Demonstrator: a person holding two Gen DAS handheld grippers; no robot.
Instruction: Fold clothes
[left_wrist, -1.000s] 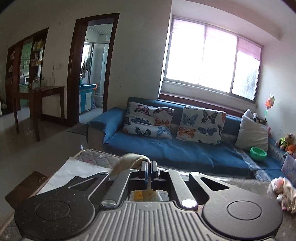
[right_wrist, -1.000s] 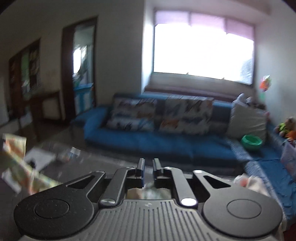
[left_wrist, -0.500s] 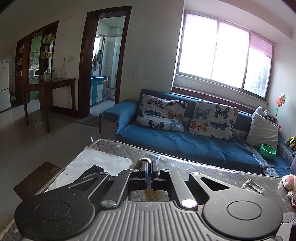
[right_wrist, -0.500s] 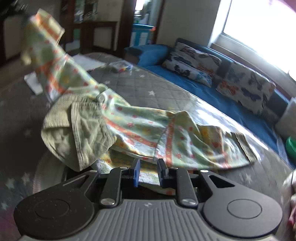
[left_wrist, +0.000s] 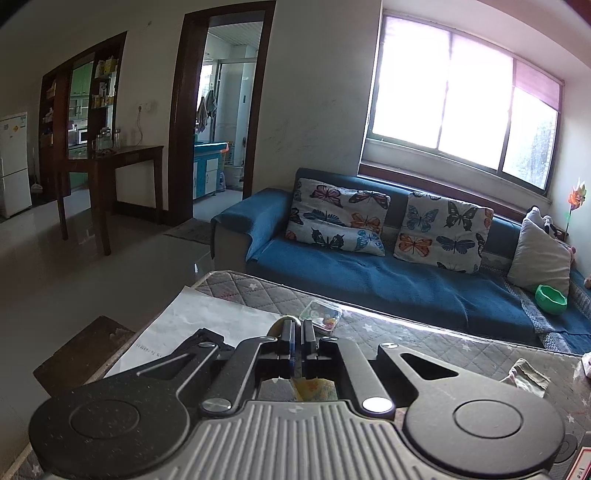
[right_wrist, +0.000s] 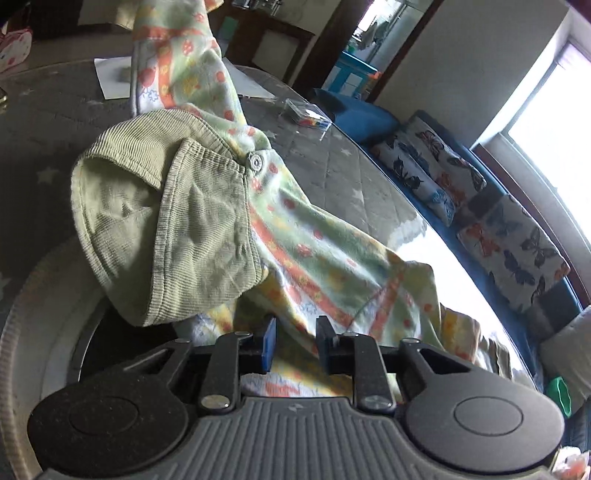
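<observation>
Right wrist view: right tool (right_wrist: 295, 341) gapes wide at the garment (right_wrist: 229, 206), which drapes over the surface (right_wrist: 351, 173). Left tool (left_wrist: 297, 338) pinches a garment edge, raised above it.

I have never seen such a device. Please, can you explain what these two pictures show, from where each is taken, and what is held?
There is no robot arm. A person holds one hand tool in each hand, and each tool carries a wide-angle camera looking forward along its two jaws.

The left camera looks level across the quilted grey table toward a blue sofa. The left gripper has its jaws shut on a bit of yellow-green cloth. On the table lie a white paper sheet and a small clear box.

The right camera looks down at the floral garment, a small piece of clothing with a green ribbed cuff and a metal snap. It is lifted at one end and drapes down. The right gripper has open jaws, with cloth lying between them, not yet pinched.
</observation>
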